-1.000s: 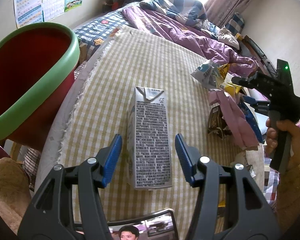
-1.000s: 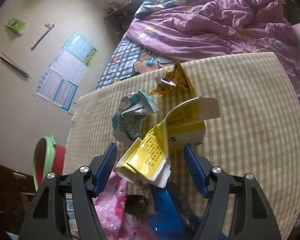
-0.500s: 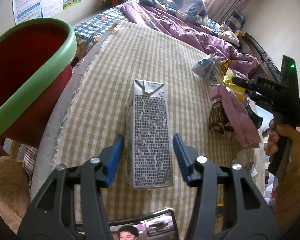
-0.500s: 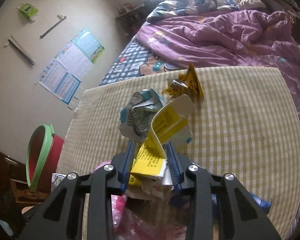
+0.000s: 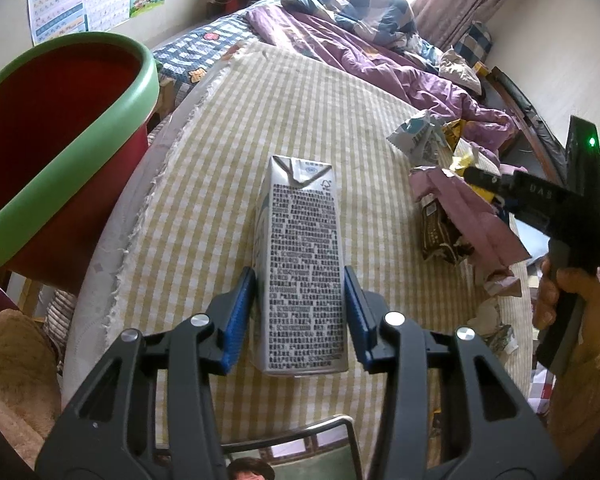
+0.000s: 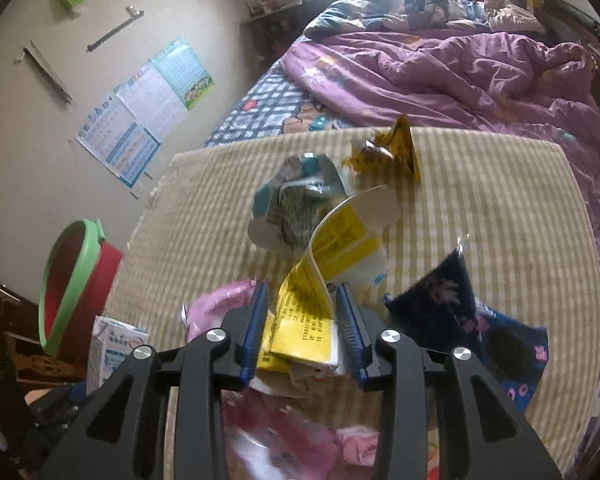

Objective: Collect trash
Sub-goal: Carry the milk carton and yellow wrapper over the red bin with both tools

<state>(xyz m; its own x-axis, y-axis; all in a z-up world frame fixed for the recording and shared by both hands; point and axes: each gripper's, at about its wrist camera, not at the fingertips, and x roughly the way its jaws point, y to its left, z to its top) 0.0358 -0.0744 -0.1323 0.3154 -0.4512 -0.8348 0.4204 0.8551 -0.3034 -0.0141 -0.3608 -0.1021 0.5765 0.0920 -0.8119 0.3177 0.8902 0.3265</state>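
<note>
The left hand-held gripper (image 5: 300,312) has its blue pads pressed against both long sides of the carton (image 5: 301,256), which lies flat on the checked surface (image 5: 204,200) at the centre of the left wrist view, its folded top pointing away. The grip sits on the lower half of the carton, near its base. The carton looks like a stiff, coated-paper box, probably empty and so light; its walls would likely dent under hard squeezing, and the smooth coating may slip, so a hold across the narrow sides near the middle seems soundest.

The right hand-held gripper (image 6: 301,320) is clenched on the yellow wrapper (image 6: 319,280), low centre of the right wrist view. This is thin, creased card or paper that curls upward above the pads; it should weigh almost nothing, flop about and perhaps tear, so holding it low on the bunched part looks right.

Other litter lies around: a teal wrapper (image 6: 292,208) and a gold wrapper (image 6: 391,152) above centre, a pink bag (image 6: 212,308) to the left, a dark blue bag (image 6: 451,312) to the right. The bin (image 5: 56,152), red with a green rim, stands off the surface at the left of the left wrist view.
</note>
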